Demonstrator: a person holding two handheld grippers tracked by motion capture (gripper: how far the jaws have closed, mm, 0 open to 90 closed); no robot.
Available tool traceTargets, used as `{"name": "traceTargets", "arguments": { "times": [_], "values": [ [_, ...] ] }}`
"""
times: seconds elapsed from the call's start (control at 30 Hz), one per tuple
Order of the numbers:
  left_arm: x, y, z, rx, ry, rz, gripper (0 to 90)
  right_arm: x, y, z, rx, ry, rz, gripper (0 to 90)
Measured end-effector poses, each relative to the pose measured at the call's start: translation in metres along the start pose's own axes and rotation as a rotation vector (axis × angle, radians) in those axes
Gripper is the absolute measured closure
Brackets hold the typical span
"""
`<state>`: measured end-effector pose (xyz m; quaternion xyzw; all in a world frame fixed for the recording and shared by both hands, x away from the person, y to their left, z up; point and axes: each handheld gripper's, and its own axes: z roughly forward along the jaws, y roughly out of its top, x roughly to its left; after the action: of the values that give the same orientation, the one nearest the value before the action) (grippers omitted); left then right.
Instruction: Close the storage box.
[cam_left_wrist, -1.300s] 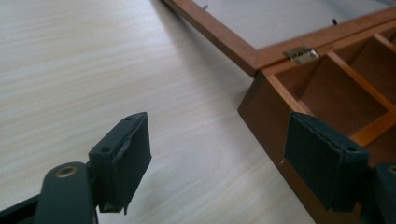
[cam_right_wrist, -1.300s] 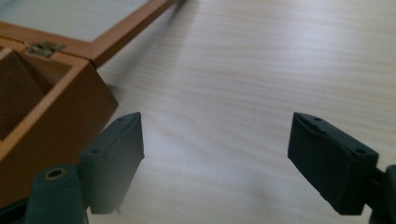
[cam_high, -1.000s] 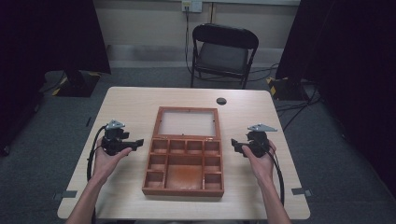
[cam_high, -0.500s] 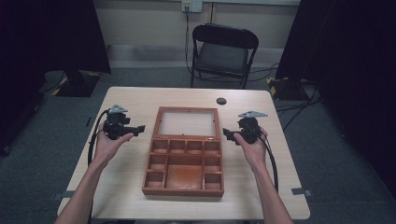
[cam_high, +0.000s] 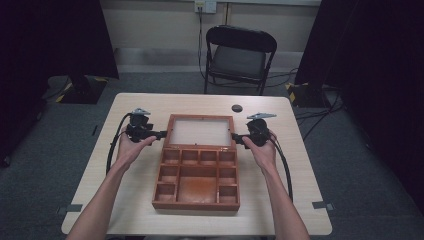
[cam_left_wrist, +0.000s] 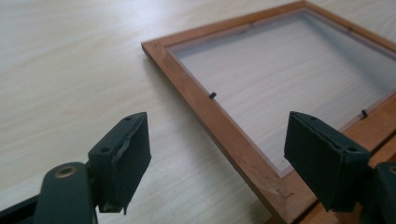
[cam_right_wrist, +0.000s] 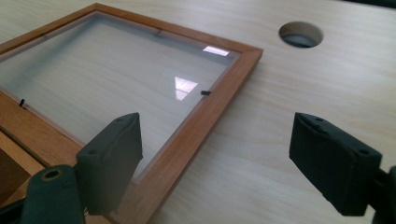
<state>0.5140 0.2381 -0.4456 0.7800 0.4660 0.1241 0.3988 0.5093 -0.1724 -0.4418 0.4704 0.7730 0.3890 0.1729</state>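
Pale desk (cam_high: 140, 175) — both tools, left (cam_high: 161, 134) and right (cam_high: 236, 137), gape beside glazed lid (cam_high: 201, 132); fragile pane — grip wooden frame.

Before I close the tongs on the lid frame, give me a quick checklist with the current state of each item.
1. Left tongs open: ok, jaws wide apart.
2. Right tongs open: ok, jaws wide apart.
3. Lid lying flat on the table, hinged open behind the box: ok.
4. Left side rail of the lid frame between the left jaws: ok, it runs up through the gap.
5. Right side rail between the right jaws: ok, nearer the left jaw.
6. Jaws touching the frame: cannot tell.
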Motion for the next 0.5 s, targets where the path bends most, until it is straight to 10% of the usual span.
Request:
{"name": "traceTargets", "arguments": {
  "times": [0.5],
  "values": [
    [0.000,-0.006,0.028,0.054,-0.041,-0.059,22.4,0.004,-0.009,0.033,0.042,0.057,0.043,14.6]
  ]
}}
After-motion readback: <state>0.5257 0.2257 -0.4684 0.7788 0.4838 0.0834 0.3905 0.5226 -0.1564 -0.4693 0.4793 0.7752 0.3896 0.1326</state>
